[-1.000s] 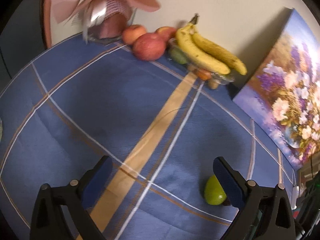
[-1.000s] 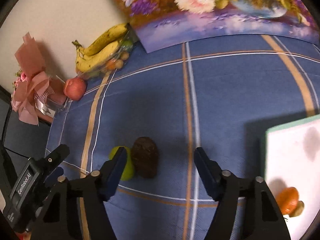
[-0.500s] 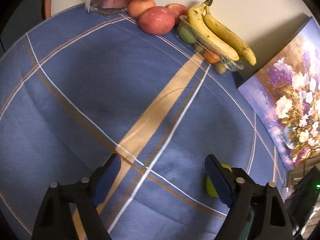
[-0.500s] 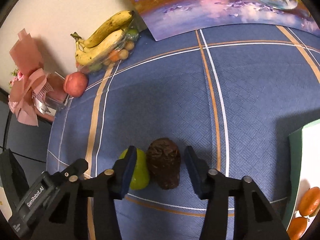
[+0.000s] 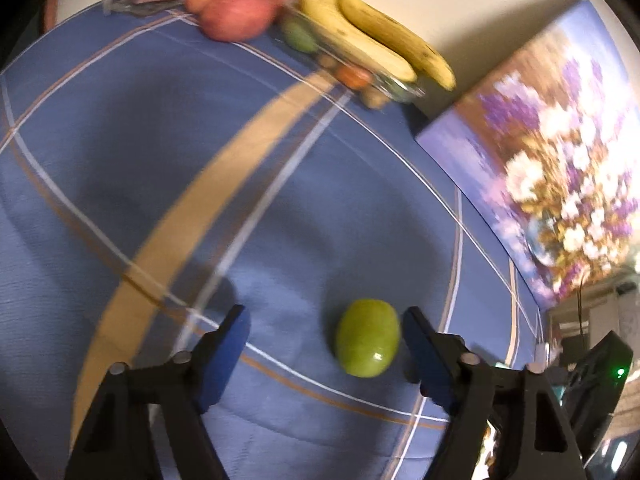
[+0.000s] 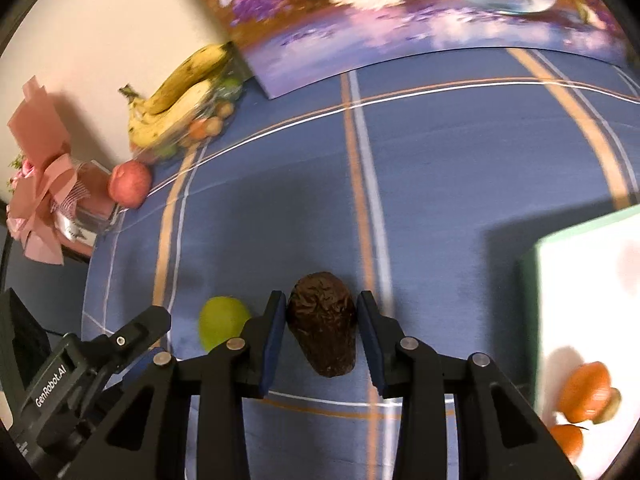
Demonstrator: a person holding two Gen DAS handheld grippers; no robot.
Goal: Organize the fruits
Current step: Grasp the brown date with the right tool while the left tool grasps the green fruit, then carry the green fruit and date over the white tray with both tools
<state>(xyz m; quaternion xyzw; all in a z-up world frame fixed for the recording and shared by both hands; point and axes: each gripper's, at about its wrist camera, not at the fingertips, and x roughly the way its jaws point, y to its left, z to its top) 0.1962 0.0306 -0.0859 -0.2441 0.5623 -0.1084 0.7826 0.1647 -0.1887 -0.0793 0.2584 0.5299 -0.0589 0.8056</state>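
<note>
Between my right gripper's (image 6: 322,326) blue pads sits the dark brown avocado (image 6: 323,323), lying on the blue tablecloth (image 6: 440,184); the jaws have just been closing on it and the left pad looks to be touching its skin, though I cannot tell whether the right pad presses yet. The fruit tapers toward me, so a squeeze on that slope could push it forward out of the pinch, or roll it into the green fruit (image 6: 222,320) just beside my left pad. My left gripper (image 5: 326,350) is spread wide but has just been narrowing, with that same green fruit (image 5: 367,337) between its pads, close to the right one and well apart from the left (no contact that I can see). An off-centre closing like that would shove the round fruit sideways across the cloth before it is caught. The two grippers also work right next to each other, so their bodies could knock. To my right, the white tray with the green rim (image 6: 532,264) already holds orange fruits (image 6: 586,390); a careless drop there could bump them. Far ahead, the bananas (image 6: 180,92), a red apple (image 6: 129,187) and the flower painting (image 6: 400,12) stand well clear.
</note>
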